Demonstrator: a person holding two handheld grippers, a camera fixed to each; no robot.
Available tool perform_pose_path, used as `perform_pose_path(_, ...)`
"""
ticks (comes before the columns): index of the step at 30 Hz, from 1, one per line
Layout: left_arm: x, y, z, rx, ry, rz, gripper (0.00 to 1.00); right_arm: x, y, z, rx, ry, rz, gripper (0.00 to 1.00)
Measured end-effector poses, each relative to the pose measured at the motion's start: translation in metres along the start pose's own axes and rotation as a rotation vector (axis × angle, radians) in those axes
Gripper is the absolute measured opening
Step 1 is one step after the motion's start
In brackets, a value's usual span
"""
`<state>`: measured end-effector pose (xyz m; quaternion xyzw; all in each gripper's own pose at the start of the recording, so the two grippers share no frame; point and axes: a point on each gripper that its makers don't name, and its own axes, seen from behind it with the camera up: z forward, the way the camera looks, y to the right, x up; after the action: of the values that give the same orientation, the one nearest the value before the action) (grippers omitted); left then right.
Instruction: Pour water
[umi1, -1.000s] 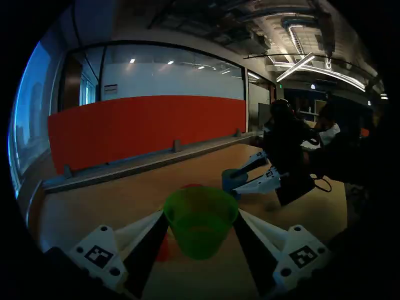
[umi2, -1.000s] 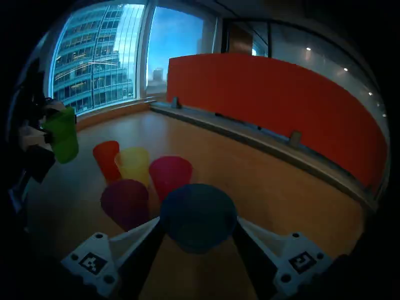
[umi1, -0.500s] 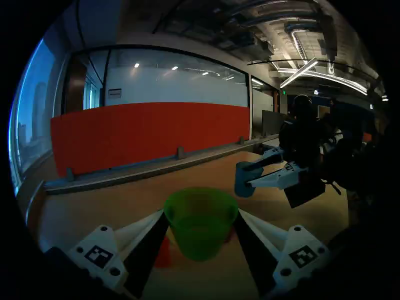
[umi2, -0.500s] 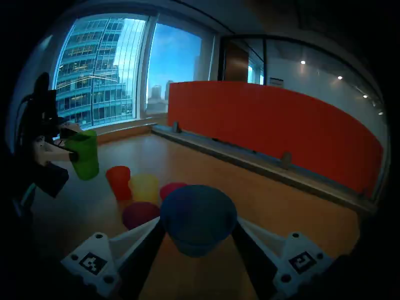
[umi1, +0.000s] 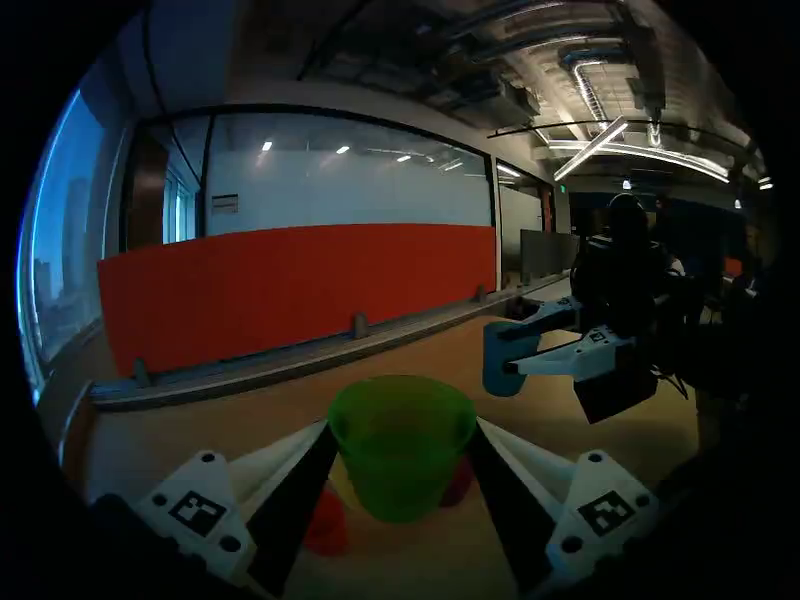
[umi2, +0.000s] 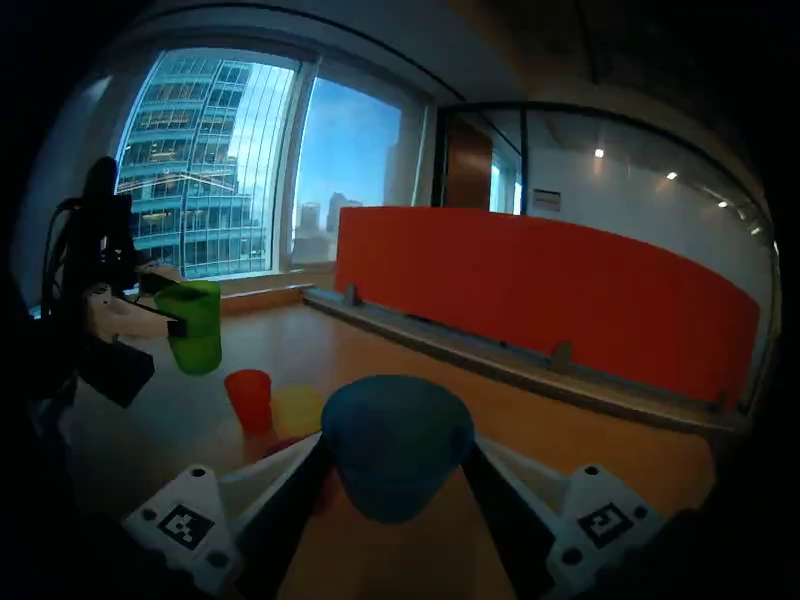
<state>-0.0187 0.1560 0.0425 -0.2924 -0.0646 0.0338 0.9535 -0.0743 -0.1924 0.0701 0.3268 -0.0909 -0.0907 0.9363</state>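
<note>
we see the left hand-held gripper (umi1: 402, 432) clamped on a green cup (umi1: 402, 475), its two white fingers pressing the cup's sides just under the rim. the cup stands upright in front of the orange partition (umi1: 300, 285), below its middle in the left gripper view. the right hand-held gripper (umi2: 397, 440) grips a blue cup (umi2: 397, 475) the same way, a finger on each side, and this cup too is upright, below the partition's left half in the right gripper view. in the left gripper view the blue cup also appears farther off, just past the partition's right end, pinched between the other gripper's fingers and raised above the wooden surface (umi1: 230, 420). in the right gripper view the green cup appears well to the left of the partition's left end, before the window (umi2: 200, 170), likewise lifted off the surface. the two held cups are well apart. between the partition and the blue cup, a red cup (umi2: 249, 398) and a yellow cup (umi2: 297, 410) stand just beside each other on the surface. we cannot tell whether either held cup has water in it.
</note>
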Motion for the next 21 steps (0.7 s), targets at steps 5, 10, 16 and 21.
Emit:
perform_pose_path(5,0.012,-0.004,0.001,0.005,0.017,0.008,0.86,0.011,-0.004,-0.005,0.005,0.037,-0.008,0.90)
perform_pose_path(10,0.021,-0.005,0.001,0.005,0.030,0.014,0.86,0.019,-0.008,-0.008,0.007,0.066,-0.012,0.90)
perform_pose_path(16,0.028,-0.006,0.002,0.007,0.038,0.024,0.86,0.026,-0.007,-0.009,-0.002,0.093,-0.006,0.90)
perform_pose_path(21,0.032,-0.006,0.004,0.011,0.043,0.032,0.86,0.030,-0.009,-0.010,0.004,0.109,0.010,0.90)
